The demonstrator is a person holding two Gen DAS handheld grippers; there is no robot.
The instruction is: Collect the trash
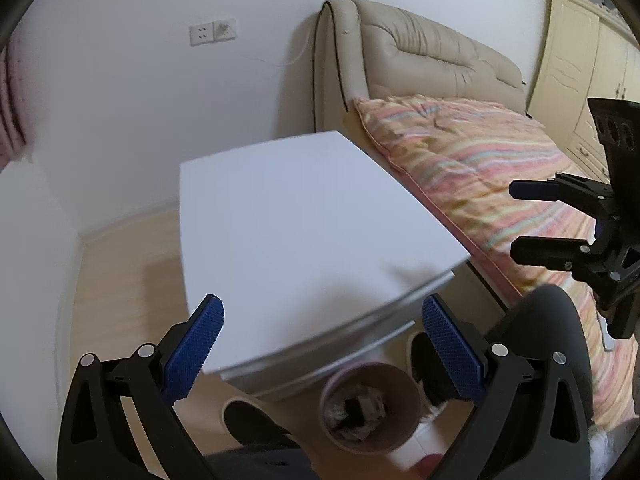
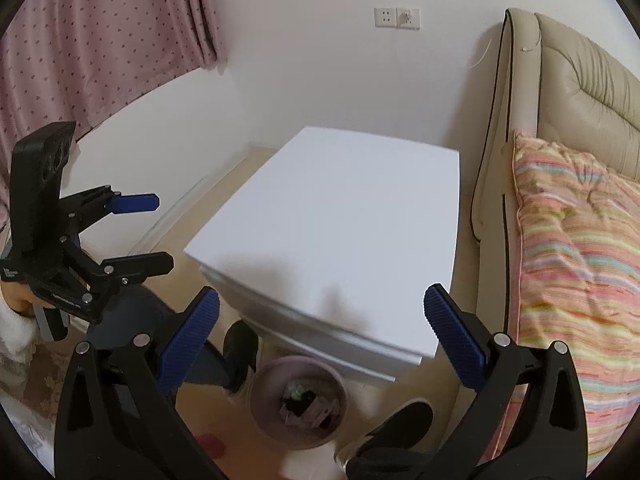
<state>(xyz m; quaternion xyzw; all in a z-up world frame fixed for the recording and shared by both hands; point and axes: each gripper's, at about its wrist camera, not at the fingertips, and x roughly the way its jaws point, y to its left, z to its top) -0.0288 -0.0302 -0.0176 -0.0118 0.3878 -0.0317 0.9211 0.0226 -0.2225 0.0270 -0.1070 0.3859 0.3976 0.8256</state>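
Observation:
A small round pinkish bin [image 1: 370,408] [image 2: 298,400] stands on the floor in front of a white bedside table [image 1: 304,224] [image 2: 340,232]. Crumpled trash [image 1: 356,410] [image 2: 306,402] lies inside it. My left gripper [image 1: 322,320] hangs above the table's near edge, jaws wide apart with nothing between them. My right gripper [image 2: 320,312] hovers over the table's front edge above the bin, also open and holding nothing. Each gripper shows in the other's view: the right gripper [image 1: 516,220] at the right edge, the left gripper [image 2: 160,232] at the left edge. The tabletop is bare.
A bed with a striped pink quilt [image 1: 480,184] [image 2: 572,264] and beige padded headboard [image 2: 580,96] lies right of the table. The person's dark shoes [image 1: 256,420] [image 2: 394,428] flank the bin, and a grey-trousered knee [image 1: 548,332] sits near it. A pink curtain [image 2: 88,40] hangs at left.

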